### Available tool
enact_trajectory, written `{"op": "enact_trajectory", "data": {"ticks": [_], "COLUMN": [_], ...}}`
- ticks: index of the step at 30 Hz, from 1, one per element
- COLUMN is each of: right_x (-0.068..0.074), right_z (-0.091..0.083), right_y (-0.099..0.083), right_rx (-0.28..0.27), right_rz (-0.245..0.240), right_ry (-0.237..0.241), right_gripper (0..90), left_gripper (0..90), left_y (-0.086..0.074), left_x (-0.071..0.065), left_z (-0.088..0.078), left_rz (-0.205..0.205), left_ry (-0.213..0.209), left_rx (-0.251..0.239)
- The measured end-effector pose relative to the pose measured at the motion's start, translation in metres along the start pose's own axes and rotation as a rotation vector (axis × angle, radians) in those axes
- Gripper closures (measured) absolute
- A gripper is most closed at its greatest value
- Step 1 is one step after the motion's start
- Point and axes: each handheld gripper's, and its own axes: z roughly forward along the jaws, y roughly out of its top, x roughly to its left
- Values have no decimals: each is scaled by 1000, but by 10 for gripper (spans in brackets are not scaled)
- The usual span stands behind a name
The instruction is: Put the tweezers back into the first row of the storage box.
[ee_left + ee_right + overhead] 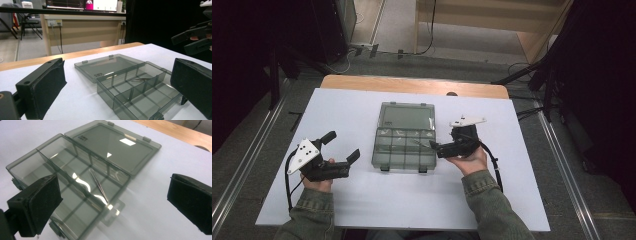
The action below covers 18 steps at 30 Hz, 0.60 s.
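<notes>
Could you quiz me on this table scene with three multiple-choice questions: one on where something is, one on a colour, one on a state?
1. Where does the box sit?
A. between the two tools
B. on the floor
C. under a hand

2. What colour is the box?
A. bright red
B. smoky grey, see-through
C. white

3. How is the lid?
A. shut
B. missing
C. open, lying flat

Answers: 1 A, the left tool and the right tool flank it. 2 B, the sheet shows through its walls. 3 C, the lid lies flat behind the compartments.
</notes>
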Motion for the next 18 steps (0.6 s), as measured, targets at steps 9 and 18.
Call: {"op": "enact_trajectory", "data": {"ticks": [9,18], "right_x": [-10,-9], "right_z": [-18,-30], "right_y": [-19,-36], "right_rx": [2,-19], "right_rz": [39,51], "right_ry": [-15,-9], "right_gripper": [0,0], "left_gripper": [0,0], "left_y": [0,0], "left_x": [-1,-1], "left_z": [0,0], "left_rz": [3,2], "left_ry": [3,3], "left_rx": [3,5]}}
